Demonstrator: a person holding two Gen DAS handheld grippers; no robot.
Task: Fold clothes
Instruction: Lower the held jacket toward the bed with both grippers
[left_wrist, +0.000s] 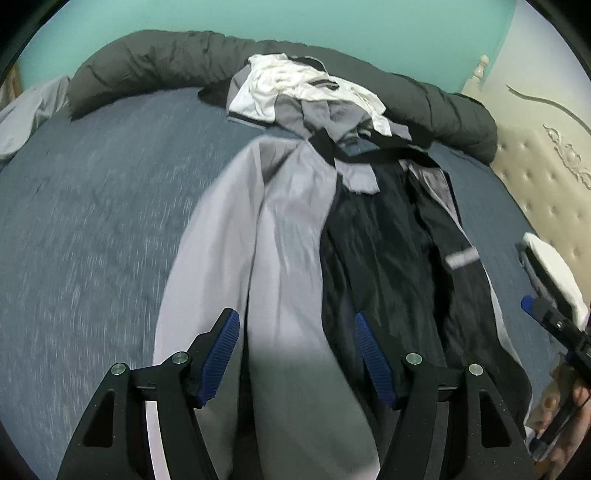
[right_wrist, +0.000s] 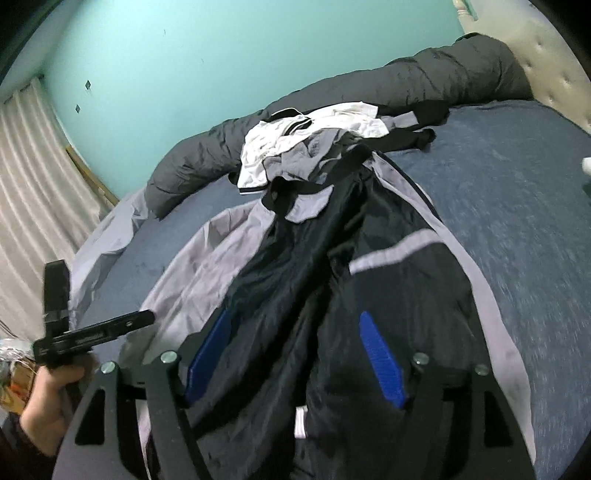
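Note:
A grey and black jacket (left_wrist: 288, 229) lies lengthwise on the blue bed (left_wrist: 92, 203), its black lining turned up on the right half. My left gripper (left_wrist: 294, 314) hovers open over the jacket's near grey panel, and nothing is pinched between its blue pads. My right gripper (right_wrist: 294, 314) is open over the black lining (right_wrist: 369, 258); loose folds bunch between its fingers and hide part of the left pad. Each view also catches the other tool: the right gripper (left_wrist: 543, 314) at the right edge, the left gripper (right_wrist: 110, 325) at the lower left, held by a hand.
A heap of white and grey clothes (left_wrist: 295, 85) sits at the jacket's far end. Behind it a dark rolled duvet (left_wrist: 147, 55) runs along the teal wall. A tufted cream headboard (left_wrist: 546, 166) stands at the right, and a curtain (right_wrist: 33, 166) hangs at the left.

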